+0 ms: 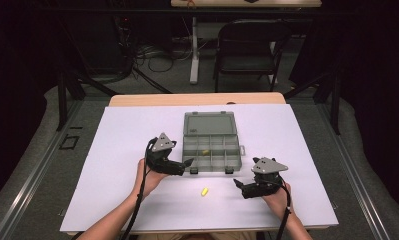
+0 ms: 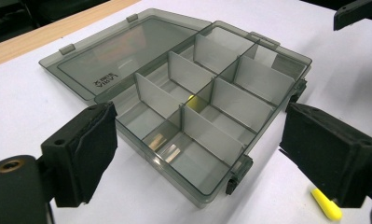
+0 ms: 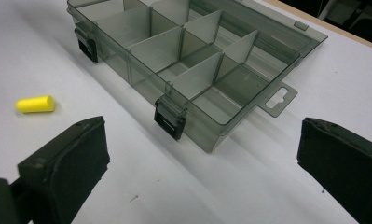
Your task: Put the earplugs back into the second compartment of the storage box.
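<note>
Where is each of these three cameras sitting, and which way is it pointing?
High view: above the person's side, facing forward and down on the table; forearms, hands, left gripper and right gripper show.
Left gripper view: rides the left gripper, facing the open organizer box; its two black jaws stand apart.
Right gripper view: rides the right gripper, facing the box's latched front; jaws apart.
Shared: both gripper views show the box and the loose yellow earplug.
</note>
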### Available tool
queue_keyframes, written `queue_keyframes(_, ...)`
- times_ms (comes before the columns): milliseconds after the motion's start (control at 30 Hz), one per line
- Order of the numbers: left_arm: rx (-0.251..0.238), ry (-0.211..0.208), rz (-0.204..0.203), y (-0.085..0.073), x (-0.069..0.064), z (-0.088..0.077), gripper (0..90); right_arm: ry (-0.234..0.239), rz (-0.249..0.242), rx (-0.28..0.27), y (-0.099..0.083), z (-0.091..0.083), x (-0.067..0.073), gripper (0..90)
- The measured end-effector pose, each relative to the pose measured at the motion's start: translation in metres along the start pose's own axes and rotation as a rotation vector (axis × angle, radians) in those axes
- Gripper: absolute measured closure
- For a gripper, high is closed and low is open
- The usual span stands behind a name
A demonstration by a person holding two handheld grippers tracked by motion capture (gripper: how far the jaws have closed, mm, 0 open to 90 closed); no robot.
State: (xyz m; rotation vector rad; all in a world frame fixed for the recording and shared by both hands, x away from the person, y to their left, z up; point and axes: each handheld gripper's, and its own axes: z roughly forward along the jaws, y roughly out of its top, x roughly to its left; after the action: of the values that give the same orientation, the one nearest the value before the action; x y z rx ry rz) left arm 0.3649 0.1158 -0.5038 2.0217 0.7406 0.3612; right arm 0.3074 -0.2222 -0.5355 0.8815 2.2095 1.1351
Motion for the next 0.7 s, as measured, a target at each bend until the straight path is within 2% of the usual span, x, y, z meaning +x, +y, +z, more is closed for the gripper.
queue_keyframes(267,0.003,-0.012,-0.002,-0.001,-0.008,0.003,8.2,0.001,-0.002,0.004,0.000,0.000,0.002,1.2)
queue_keyframes(367,0.012,-0.006,0.021,-0.003,-0.014,0.004,6.1,0.002,0.007,0.003,0.000,-0.001,0.001,1.2)
queue_keyframes(433,0.020,-0.013,0.013,-0.005,-0.018,0.003,5.0,0.001,0.000,0.003,0.000,-0.001,0.002,1.2)
queue_keyframes(567,0.031,-0.021,0.050,-0.010,-0.030,0.000,4.3,0.004,-0.006,0.005,0.001,0.000,0.003,1.2)
queue_keyframes(700,0.050,-0.036,0.056,-0.015,-0.037,0.002,2.9,0.002,0.003,0.010,0.000,0.002,0.001,1.4)
